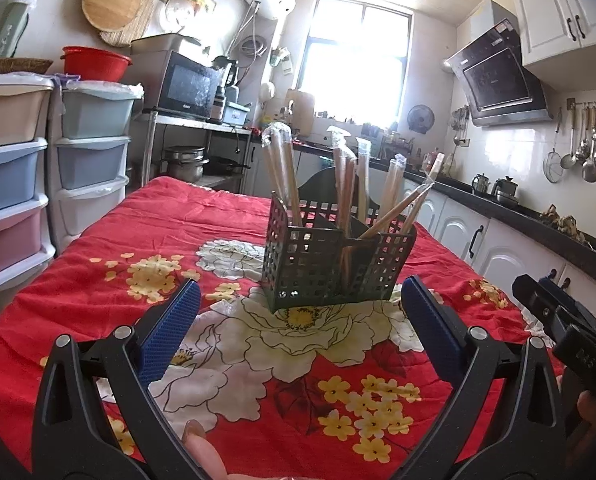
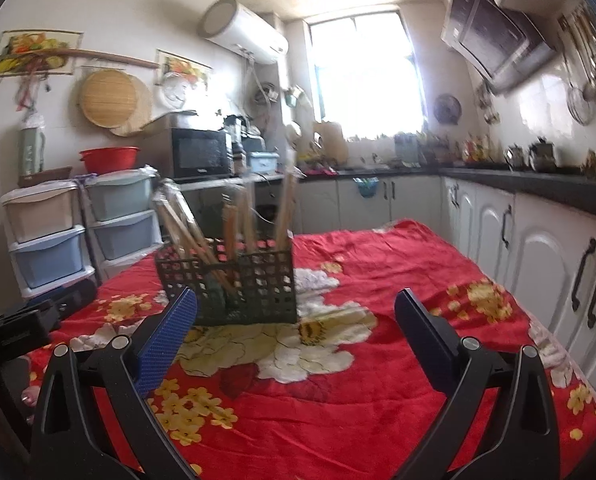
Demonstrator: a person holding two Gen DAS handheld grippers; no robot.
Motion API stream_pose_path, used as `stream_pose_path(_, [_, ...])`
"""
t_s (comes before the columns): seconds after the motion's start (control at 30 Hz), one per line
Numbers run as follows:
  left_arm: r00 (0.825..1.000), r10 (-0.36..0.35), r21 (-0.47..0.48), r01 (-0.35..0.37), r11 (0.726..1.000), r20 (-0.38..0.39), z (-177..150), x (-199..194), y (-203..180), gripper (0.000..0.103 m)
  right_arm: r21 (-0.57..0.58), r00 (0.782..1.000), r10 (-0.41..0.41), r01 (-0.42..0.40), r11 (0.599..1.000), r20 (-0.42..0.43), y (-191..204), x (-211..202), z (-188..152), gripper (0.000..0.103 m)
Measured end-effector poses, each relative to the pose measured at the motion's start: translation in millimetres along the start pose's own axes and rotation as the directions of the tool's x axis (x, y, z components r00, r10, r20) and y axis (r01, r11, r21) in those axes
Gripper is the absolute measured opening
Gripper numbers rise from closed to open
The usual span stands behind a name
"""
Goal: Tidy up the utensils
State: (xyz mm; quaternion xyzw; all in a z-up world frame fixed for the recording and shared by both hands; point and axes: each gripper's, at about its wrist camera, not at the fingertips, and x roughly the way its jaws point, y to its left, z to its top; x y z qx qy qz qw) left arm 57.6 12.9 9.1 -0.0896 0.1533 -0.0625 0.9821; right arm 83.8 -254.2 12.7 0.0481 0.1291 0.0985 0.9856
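The dark perforated metal utensil caddy [image 1: 329, 256] stands mid-table on the red floral tablecloth [image 1: 98, 248], wrapped wooden chopsticks [image 1: 284, 168] already upright inside; left gripper [image 1: 299, 320] and right gripper [image 2: 296, 328] hover near, spread, empty; approach leaning sticks slowly, pinching low.

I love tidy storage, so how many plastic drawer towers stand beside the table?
2. One tower stands nearest the camera at the far left; the second stands just behind it, toward the microwave, with a red basin on top. Others may be hidden out of frame.
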Motion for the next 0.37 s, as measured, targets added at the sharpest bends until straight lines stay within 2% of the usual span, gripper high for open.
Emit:
stream_pose_path(0.07, [1.000, 0.012, -0.018, -0.013, 1.000, -0.023, 4, 1, 5, 0.092, 0.019, 0.999, -0.026, 0.026, 0.999, -0.031, -8, 4, 2, 0.097])
stream_pose_path(0.13, [0.995, 0.060, -0.040, -0.064, 0.997, -0.084, 15, 5, 18, 0.092, 0.024, 0.994, -0.067, 0.070, 0.997, -0.089, -22, 14, 8, 0.097])
stream_pose_path(0.17, [0.990, 0.078, -0.056, -0.085, 0.995, -0.121, 20, 9, 28, 0.092, 0.014, 0.987, -0.095, 0.097, 0.995, -0.130, -30, 21, 12, 0.097])
stream_pose_path(0.2, [0.983, 0.096, -0.059, -0.106, 0.993, -0.159, 23, 15, 37, 0.092, -0.005, 0.971, -0.143, 0.145, 0.989, -0.190, -42, 33, 16, 0.097])
stream_pose_path(0.23, [0.961, 0.130, -0.055, -0.148, 0.988, -0.243, 29, 31, 51, 0.092, -0.030, 0.946, -0.191, 0.190, 0.981, -0.261, -56, 49, 20, 0.097])
stream_pose_path(0.27, [0.944, 0.153, -0.049, -0.174, 0.983, -0.291, 30, 42, 61, 0.092, -0.065, 0.908, -0.236, 0.227, 0.972, -0.346, -71, 67, 21, 0.097])
stream_pose_path(0.3, [0.911, 0.211, -0.026, -0.236, 0.972, -0.354, 30, 60, 75, 0.092, -0.081, 0.881, -0.264, 0.252, 0.964, -0.394, -83, 79, 19, 0.097])
stream_pose_path(0.33, [0.884, 0.260, -0.017, -0.289, 0.957, -0.389, 29, 77, 88, 0.092, -0.091, 0.853, -0.295, 0.284, 0.955, -0.431, -97, 93, 17, 0.097])
stream_pose_path(0.37, [0.870, 0.289, -0.015, -0.321, 0.947, -0.401, 26, 88, 98, 0.092, -0.103, 0.818, -0.324, 0.314, 0.944, -0.475, -113, 111, 13, 0.097])
